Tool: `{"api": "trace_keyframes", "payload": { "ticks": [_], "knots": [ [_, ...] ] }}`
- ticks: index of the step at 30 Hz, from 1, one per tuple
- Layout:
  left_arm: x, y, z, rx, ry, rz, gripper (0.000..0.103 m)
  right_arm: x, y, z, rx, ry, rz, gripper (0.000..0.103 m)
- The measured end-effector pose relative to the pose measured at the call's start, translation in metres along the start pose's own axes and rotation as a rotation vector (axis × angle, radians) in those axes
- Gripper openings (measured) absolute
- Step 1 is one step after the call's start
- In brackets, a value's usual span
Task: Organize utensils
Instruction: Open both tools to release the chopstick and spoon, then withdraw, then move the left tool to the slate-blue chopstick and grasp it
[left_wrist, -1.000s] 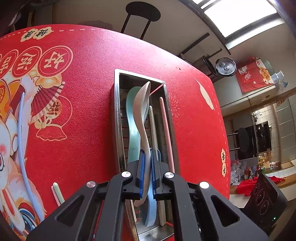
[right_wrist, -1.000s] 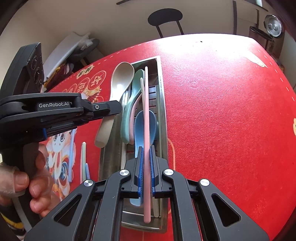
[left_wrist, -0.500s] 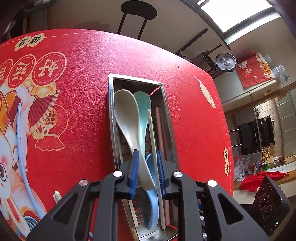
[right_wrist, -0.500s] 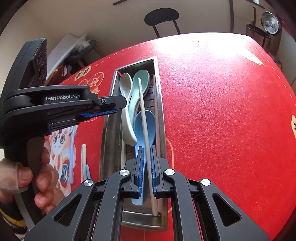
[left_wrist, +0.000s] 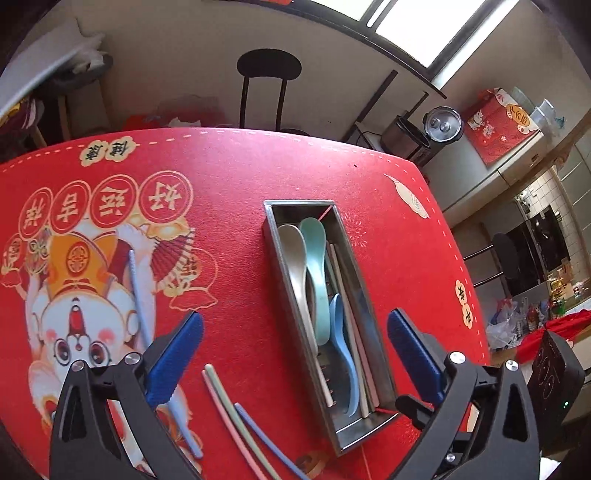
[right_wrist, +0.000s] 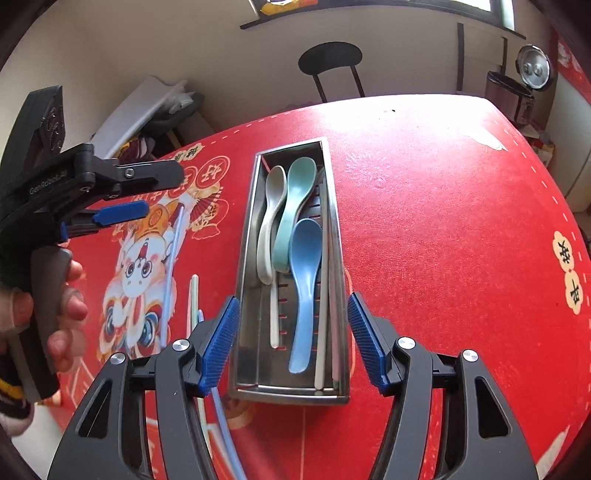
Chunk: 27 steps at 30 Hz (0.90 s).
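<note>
A steel utensil tray (left_wrist: 273, 258) (right_wrist: 245, 236) lies on the red tablecloth. In it lie a beige spoon (left_wrist: 293, 254) (right_wrist: 271, 206), a teal spoon (left_wrist: 316, 266) (right_wrist: 297, 199), a blue spoon (left_wrist: 341, 347) (right_wrist: 304, 273) and several chopsticks (left_wrist: 354, 332) (right_wrist: 323, 317). My left gripper (left_wrist: 295, 354) is open and empty above the tray's near half; it also shows at the left of the right wrist view (right_wrist: 140, 192). My right gripper (right_wrist: 293, 339) is open and empty over the tray's near end. Loose chopsticks lie left of the tray: a blue one (left_wrist: 138, 288) (right_wrist: 173, 258) and a few pastel ones (left_wrist: 236, 417) (right_wrist: 194, 295).
The tablecloth (left_wrist: 240, 177) carries a cartoon print (left_wrist: 77, 295) on the left. A black chair (left_wrist: 267, 88) (right_wrist: 332, 66) stands behind the table's far edge. A pressure cooker (left_wrist: 441, 125) sits at the back right. The person's hand (right_wrist: 62, 314) holds the left gripper's handle.
The left gripper opened and let the beige spoon into the tray. The right gripper opened and left its chopstick in the tray. Both grippers pulled back and up.
</note>
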<state>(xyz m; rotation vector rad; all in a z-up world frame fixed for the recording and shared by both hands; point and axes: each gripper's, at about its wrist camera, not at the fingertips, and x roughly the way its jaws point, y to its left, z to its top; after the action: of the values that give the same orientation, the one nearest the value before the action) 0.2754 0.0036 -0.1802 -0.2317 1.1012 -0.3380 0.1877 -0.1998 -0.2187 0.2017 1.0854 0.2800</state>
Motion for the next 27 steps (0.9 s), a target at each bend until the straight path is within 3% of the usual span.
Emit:
{"api": "trace_keyframes", "payload": {
  "ticks": [6, 10, 13, 18, 27],
  "knots": [
    [-0.036, 0.032, -0.032, 0.062, -0.030, 0.098, 0.097, -0.001, 0.008, -0.021, -0.001, 0.041, 0.009, 0.072],
    [-0.053, 0.061, -0.063, 0.041, -0.047, 0.151, 0.097, -0.002, 0.015, -0.032, -0.019, 0.053, -0.003, 0.075],
    [-0.059, 0.079, -0.085, 0.006, -0.049, 0.184, 0.097, -0.005, 0.020, -0.039, -0.029, 0.044, -0.007, 0.085],
    [-0.061, 0.101, -0.118, -0.023, -0.045, 0.225, 0.097, -0.003, 0.029, -0.055, -0.062, 0.043, -0.007, 0.087],
    [-0.058, 0.111, -0.135, -0.006, -0.047, 0.263, 0.097, 0.008, 0.043, -0.088, -0.175, 0.068, -0.055, 0.088]
  ]
}}
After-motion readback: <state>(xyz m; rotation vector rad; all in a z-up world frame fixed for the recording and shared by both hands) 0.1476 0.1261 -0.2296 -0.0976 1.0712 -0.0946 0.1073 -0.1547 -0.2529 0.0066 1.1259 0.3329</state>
